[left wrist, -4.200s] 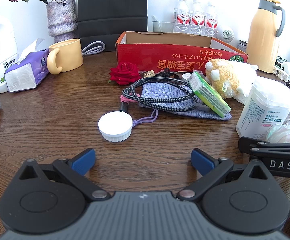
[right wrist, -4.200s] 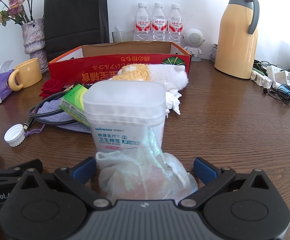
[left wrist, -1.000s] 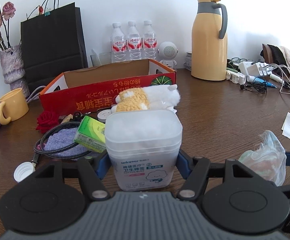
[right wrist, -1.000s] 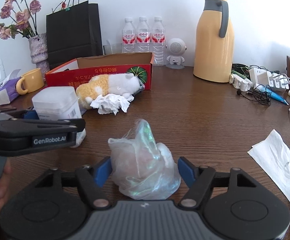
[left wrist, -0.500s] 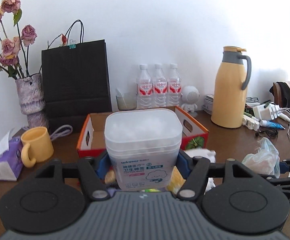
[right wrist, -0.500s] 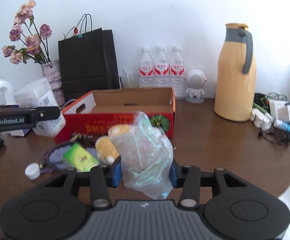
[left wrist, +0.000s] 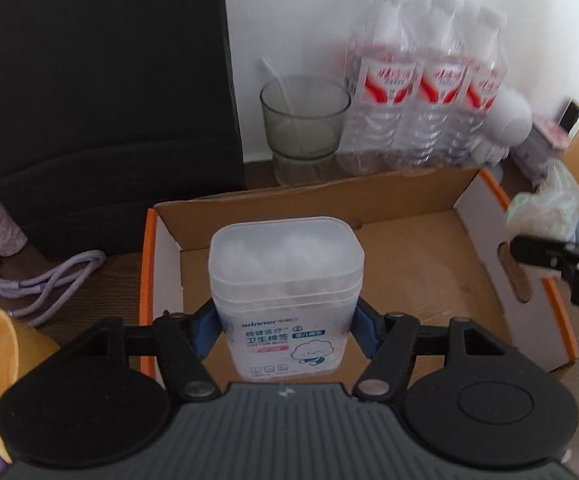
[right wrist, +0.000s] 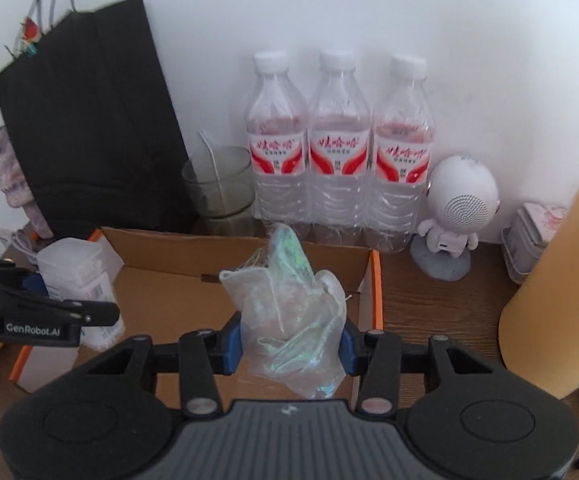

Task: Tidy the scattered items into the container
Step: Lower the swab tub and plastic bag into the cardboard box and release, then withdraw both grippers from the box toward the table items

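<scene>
Against a white wall, the left wrist view shows the left hand-held gripper [left wrist: 285, 330] clamping a frosted plastic cotton-swab tub [left wrist: 285, 292] above the cardboard box's [left wrist: 485, 236] bare floor, while the right wrist view shows the right hand-held gripper [right wrist: 291, 344] pinching a crinkly clear bag [right wrist: 295, 312] over the box's right wall.

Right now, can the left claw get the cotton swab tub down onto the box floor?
Probably yes. The left claw holds the cotton swab tub over the cardboard box, whose floor looks bare beneath.

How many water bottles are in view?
3: left bottle, middle bottle and right bottle stand side by side against the wall behind the cardboard box. None appear hidden.
</scene>
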Demonstrator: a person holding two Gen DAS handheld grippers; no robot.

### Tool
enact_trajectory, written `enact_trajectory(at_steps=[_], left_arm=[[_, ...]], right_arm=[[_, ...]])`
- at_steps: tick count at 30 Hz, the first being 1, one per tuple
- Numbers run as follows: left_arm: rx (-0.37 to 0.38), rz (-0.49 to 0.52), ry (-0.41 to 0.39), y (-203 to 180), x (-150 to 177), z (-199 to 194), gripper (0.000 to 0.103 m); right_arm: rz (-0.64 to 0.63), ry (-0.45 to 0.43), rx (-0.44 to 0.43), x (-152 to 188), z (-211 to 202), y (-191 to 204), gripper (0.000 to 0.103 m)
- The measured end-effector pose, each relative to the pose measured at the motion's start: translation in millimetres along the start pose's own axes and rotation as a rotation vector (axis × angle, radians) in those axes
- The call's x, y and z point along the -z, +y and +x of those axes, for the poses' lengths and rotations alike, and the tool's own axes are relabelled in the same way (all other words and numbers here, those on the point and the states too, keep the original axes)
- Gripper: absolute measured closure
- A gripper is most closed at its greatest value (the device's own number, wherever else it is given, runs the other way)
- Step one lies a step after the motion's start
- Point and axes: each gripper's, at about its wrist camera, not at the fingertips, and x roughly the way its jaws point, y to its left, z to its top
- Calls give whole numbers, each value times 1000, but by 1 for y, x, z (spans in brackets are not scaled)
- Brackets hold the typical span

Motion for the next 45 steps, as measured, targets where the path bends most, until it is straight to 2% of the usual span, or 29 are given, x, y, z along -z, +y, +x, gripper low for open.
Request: enact_trajectory(at_steps=[5,8,10,11,12,13,16,18,23,27,30,32,33,36,39,42,45], left_arm=[[-32,32,213,10,-18,55,36],[-43,46,245,8,-24,69,36],[-56,35,261,9,-28,76,34],[-63,30,268,10,-30,79,33],[-68,23,273,10,-31,80,27],[-69,18,274,10,-31,81,20],[-70,32,266,7,-31,71,20],[-74,30,251,9,-33,57,20],[-67,6,213,13,-32,11,14],[-123,-13,150,12,-21,-28,13],[-141,-86,124,15,-12,-51,13],[-139,-147,68,17,2,-63,11],[-145,-161,28,16,11,-71,10],[-178,-179,-146,8,47,-100,3],[-218,-187,-281,1,78,-113,2],[-219,-185,-407,-6,108,-122,3],[-218,-184,-464,-12,125,-121,3]], right_arm=[[-51,136,36,-10,59,5,58],[-78,174,68,-12,84,9,57],[-79,190,70,-14,94,11,51],[-78,196,73,-15,98,11,43],[-73,202,82,-17,101,10,38],[-60,201,93,-18,102,9,38],[-24,184,98,-24,95,5,32],[-9,167,92,-29,84,3,23],[17,182,80,-39,54,6,21],[34,187,61,-41,18,17,19],[26,167,69,-39,-13,28,17],[16,133,71,-35,-36,37,14],[11,106,73,-31,-47,41,11],[-12,-17,92,-8,-74,54,9],[-25,-136,96,23,-89,61,9],[-14,-276,75,58,-97,63,9],[10,-346,34,81,-97,63,9]])
